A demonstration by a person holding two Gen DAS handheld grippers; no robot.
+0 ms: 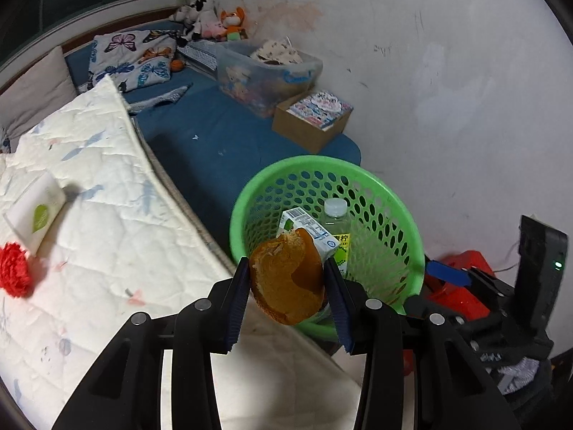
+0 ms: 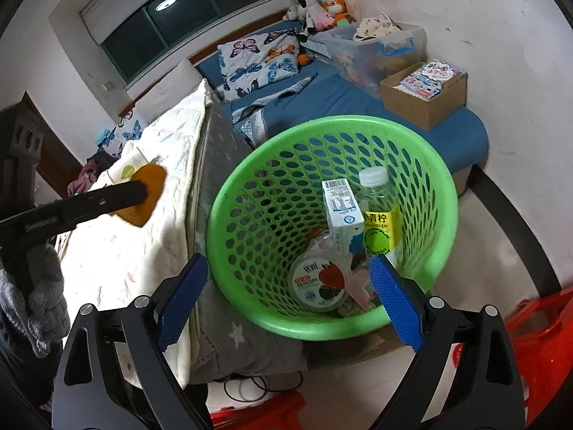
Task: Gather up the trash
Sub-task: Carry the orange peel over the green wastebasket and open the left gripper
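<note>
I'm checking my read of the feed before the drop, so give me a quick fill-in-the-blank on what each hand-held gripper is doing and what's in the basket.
1. The left hand-held gripper is shut on a piece of ____.
2. The right hand-held gripper is ____ and holds nothing.
3. The perforated basket is ____ in colour.
4. Inside the basket, next to the carton, stands a clear ____ with a white cap.

Missing words: bread; open; green; bottle

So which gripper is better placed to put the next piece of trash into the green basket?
Left. The left gripper is already shut on the bread piece, close to the green basket. The right gripper hangs open and empty over the basket.
</note>
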